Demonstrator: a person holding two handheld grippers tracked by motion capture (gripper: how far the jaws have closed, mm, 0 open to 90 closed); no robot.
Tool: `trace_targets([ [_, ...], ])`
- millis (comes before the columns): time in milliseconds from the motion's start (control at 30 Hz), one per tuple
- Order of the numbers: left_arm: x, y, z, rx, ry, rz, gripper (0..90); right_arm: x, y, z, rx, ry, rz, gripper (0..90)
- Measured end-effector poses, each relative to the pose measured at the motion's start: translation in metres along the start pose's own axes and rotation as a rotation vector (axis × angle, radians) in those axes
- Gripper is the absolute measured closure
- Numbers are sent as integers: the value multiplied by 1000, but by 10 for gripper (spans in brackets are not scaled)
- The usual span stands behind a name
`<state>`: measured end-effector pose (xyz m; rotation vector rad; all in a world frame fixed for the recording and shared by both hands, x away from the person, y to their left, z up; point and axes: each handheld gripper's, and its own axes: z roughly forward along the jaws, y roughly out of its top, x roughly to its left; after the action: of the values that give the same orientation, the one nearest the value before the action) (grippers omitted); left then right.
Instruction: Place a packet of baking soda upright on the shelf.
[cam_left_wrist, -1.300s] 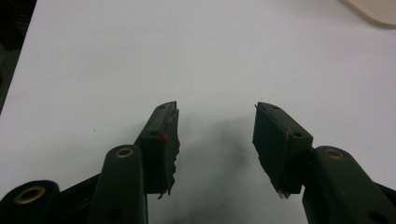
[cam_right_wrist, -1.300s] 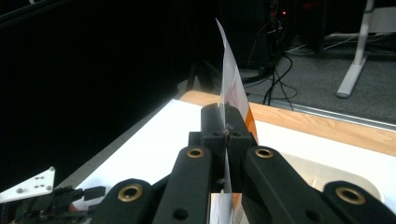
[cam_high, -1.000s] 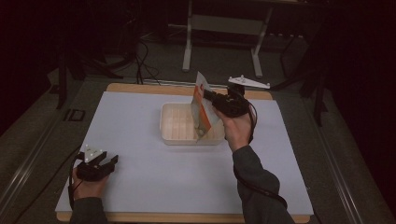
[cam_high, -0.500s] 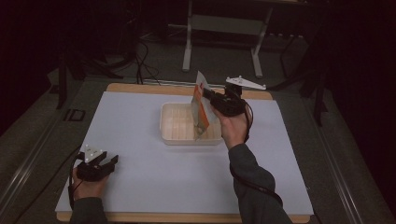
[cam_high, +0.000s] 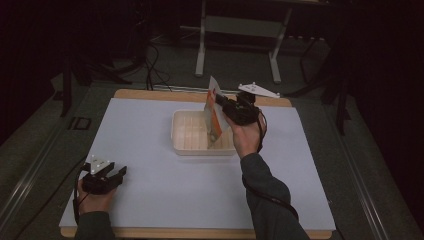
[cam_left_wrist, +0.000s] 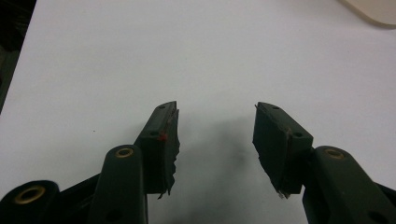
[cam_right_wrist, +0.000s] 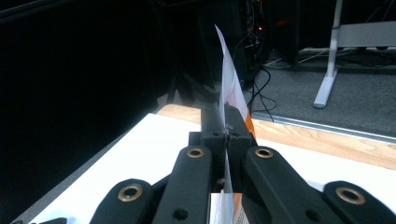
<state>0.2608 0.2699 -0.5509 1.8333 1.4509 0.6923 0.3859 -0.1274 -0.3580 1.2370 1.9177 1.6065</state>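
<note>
right gripper (cam_high: 223, 106), jaws clamped on a flat orange-and-white packet (cam_high: 214, 116), holds it upright, not yet released, in the cream plastic tray (cam_high: 182, 142); left gripper (cam_left_wrist: 215, 133) idle, jaws apart.

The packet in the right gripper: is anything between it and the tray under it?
Nothing visible. The packet, pinched by the right gripper, hangs over the tray, whose compartments look empty below it.

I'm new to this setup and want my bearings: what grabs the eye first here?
The right tongs stand out, shut on a flat white-and-orange packet held upright over the shallow cream plastic tray at the middle of the white table. Near the table's front left corner, the left tongs rest open with nothing between them.
</note>
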Motion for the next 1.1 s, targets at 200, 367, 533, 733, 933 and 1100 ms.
trace_targets([
  [200,0,0,0,0,0,0,502,-2,-1,5,4,-27,-22,900],
  [367,0,0,0,-1,0,1,503,-3,-2,7,-3,-42,-12,900],
  [533,0,0,0,-1,0,2,502,-4,-5,8,-11,-55,-6,900],
  [733,0,0,0,-1,0,2,503,-6,-8,9,-17,-60,3,900],
  [933,0,0,0,-1,0,2,502,-5,-11,11,-17,-68,8,900],
  [1100,0,0,0,0,0,3,503,-1,-13,14,-5,-89,-1,900],
])
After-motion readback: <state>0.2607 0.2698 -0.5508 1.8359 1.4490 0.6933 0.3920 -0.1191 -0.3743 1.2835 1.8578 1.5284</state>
